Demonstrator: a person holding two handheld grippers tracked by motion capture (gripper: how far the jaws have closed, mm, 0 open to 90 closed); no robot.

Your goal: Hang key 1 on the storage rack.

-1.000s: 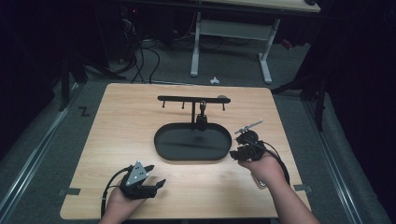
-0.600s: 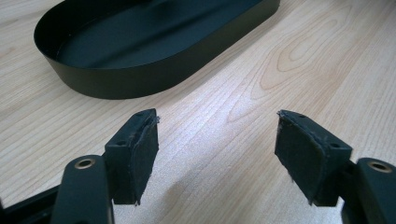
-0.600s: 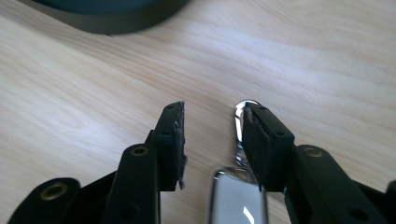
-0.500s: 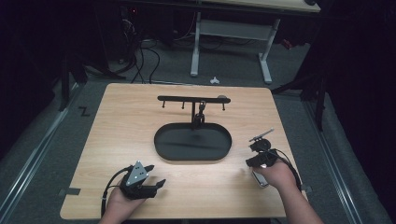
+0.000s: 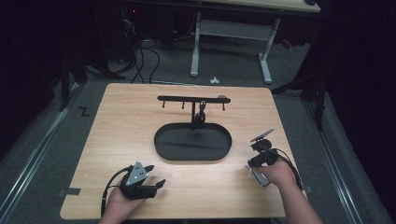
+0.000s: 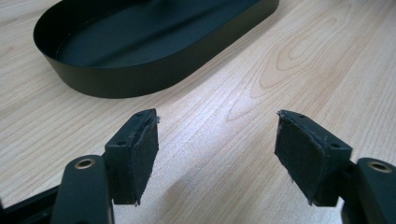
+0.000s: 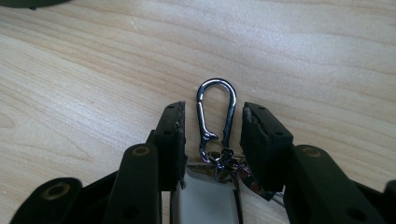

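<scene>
A keychain lies on the wood in the right gripper view, with a chrome snap hook (image 7: 215,114) and a pale fob (image 7: 208,198). My right gripper (image 7: 212,135) stands half closed around it, its pads against the fob and ring cluster while the hook pokes out ahead between them. From the high view that gripper (image 5: 256,163) tilts down at the table's right side. My left gripper (image 6: 215,154) rests low at the front left (image 5: 152,179), jaws wide apart and nothing between them.
A black oval tray (image 5: 161,140) sits mid-table, and its wall (image 6: 140,79) lies just ahead of the left jaws. Behind it stands a black hook rack (image 5: 182,99) with a small dark item (image 5: 201,114) hanging. Bare wood surrounds both hands.
My right hand has moved from the tray's right end out to the right and down toward the tabletop. The left hand has stayed put.
</scene>
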